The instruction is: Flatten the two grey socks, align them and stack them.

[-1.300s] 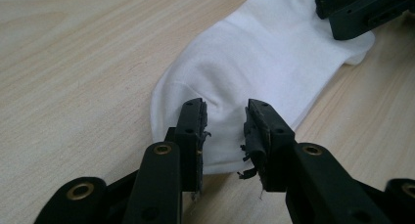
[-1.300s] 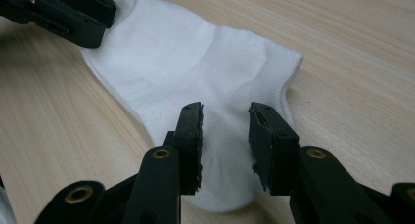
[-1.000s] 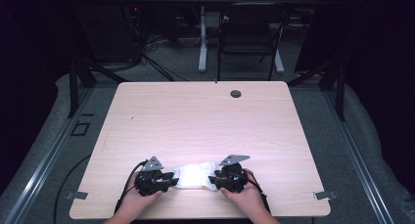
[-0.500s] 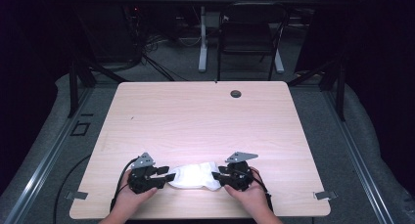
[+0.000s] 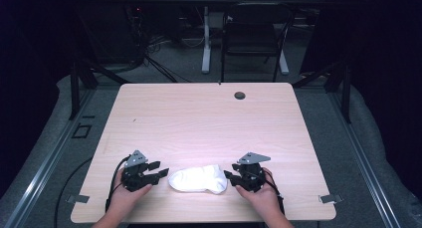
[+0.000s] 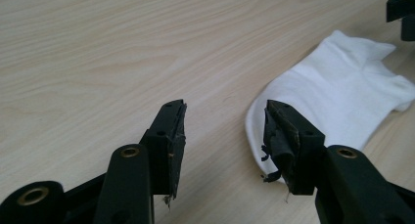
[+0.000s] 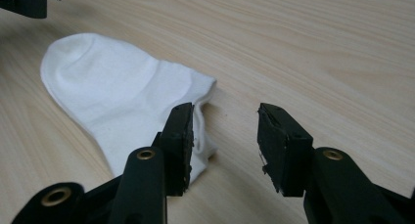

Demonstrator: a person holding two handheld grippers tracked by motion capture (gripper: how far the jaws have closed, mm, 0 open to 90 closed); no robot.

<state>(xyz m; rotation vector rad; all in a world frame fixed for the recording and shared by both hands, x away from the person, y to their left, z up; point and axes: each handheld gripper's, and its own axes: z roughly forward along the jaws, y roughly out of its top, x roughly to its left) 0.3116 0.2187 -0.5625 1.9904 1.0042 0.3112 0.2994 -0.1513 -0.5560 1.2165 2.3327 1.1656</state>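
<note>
Room: dark, with a chair [image 5: 256,26] and cables on the floor behind a light wood table [image 5: 199,118].
Left hand [image 5: 124,198]: comes in at the near edge and holds the left gripper [image 5: 160,172] low over the table.
Left gripper: jaws are apart with nothing between them. It sits just left of the sock, tips close to the sock's round end.
Sock [image 5: 199,178]: white, lies flat near the front edge of the table, between the two grippers. Nothing holds it.
Right gripper [image 5: 228,177]: jaws are apart and hold nothing. One jaw hangs over the sock's edge.
Right hand [image 5: 259,195]: holds the right gripper, just right of the sock.
Hole [image 5: 240,95]: small, dark, at the far side of the table.
</note>
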